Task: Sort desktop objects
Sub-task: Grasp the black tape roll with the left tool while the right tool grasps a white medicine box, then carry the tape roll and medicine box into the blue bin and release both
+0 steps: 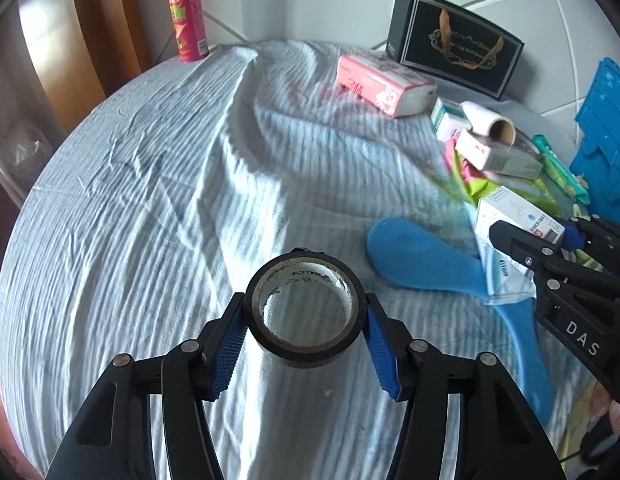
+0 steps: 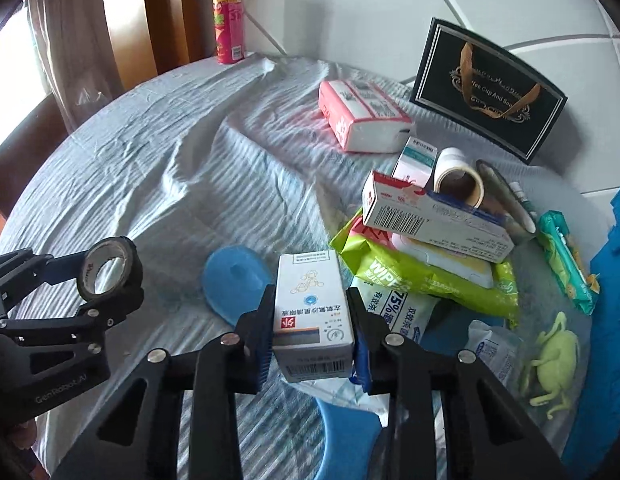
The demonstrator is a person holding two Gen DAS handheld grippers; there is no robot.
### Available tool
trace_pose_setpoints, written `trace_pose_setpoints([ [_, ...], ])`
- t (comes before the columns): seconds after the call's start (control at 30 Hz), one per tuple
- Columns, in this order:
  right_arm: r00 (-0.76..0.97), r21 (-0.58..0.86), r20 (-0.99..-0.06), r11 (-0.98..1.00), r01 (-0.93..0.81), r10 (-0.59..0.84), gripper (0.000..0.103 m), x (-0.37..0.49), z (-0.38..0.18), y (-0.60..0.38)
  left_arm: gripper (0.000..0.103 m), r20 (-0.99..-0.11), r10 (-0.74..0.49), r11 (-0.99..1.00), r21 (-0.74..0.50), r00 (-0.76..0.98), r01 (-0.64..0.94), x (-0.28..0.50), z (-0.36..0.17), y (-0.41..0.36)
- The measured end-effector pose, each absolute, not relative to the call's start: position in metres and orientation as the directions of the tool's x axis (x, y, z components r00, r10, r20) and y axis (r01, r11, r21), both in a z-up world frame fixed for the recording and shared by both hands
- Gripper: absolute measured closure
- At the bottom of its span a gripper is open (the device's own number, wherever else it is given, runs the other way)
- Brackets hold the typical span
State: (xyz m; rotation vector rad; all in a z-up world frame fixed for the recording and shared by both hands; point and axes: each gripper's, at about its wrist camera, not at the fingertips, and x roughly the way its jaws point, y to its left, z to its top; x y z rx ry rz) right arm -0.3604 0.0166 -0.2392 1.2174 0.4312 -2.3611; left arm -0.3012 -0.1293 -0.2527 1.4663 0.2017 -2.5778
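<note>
Two items are lifted: left gripper (image 1: 306, 320) clamps the black tape roll (image 1: 306, 308); right gripper (image 2: 310, 336) clamps a white medicine box (image 2: 312, 312). Unsorted pile (image 2: 438, 240) remains on the tablecloth (image 1: 150, 200), mostly undone.

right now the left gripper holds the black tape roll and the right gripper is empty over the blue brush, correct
Not quite. The left gripper does hold the black tape roll, but the right gripper is not empty: its fingers are shut on a small white medicine box, with the blue brush behind and below it. The right wrist view shows this.
</note>
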Motion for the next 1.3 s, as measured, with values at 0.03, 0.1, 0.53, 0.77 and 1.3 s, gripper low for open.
trace_pose_setpoints([
  [0.03, -0.518, -0.070, -0.819, -0.852, 0.518, -0.248, 0.071, -0.357, -0.234, 0.017, 0.047, -0.855, -0.080, -0.977, -0.034, -0.512, 0.211, -0.299, -0.247, -0.128],
  [0.1, -0.535, -0.072, -0.806, -0.855, 0.514, -0.254, 0.071, -0.351, -0.221, 0.019, 0.047, -0.845, -0.081, -0.978, -0.036, -0.529, 0.208, -0.294, -0.235, -0.126],
  [0.53, -0.655, -0.108, -0.700, -0.864, 0.492, -0.285, 0.071, -0.307, -0.120, 0.036, 0.047, -0.745, -0.071, -0.988, -0.039, -0.663, 0.149, -0.268, -0.139, -0.100],
  [0.77, -0.735, -0.130, -0.615, -0.883, 0.451, -0.285, 0.071, -0.279, -0.061, 0.052, 0.047, -0.670, -0.043, -0.996, -0.030, -0.742, 0.085, -0.257, -0.085, -0.082],
  [1.3, -0.894, -0.143, -0.447, -0.987, 0.070, 0.001, 0.071, -0.189, 0.042, 0.191, 0.047, -0.522, 0.260, -0.959, -0.045, -0.812, -0.278, -0.245, 0.003, 0.061],
])
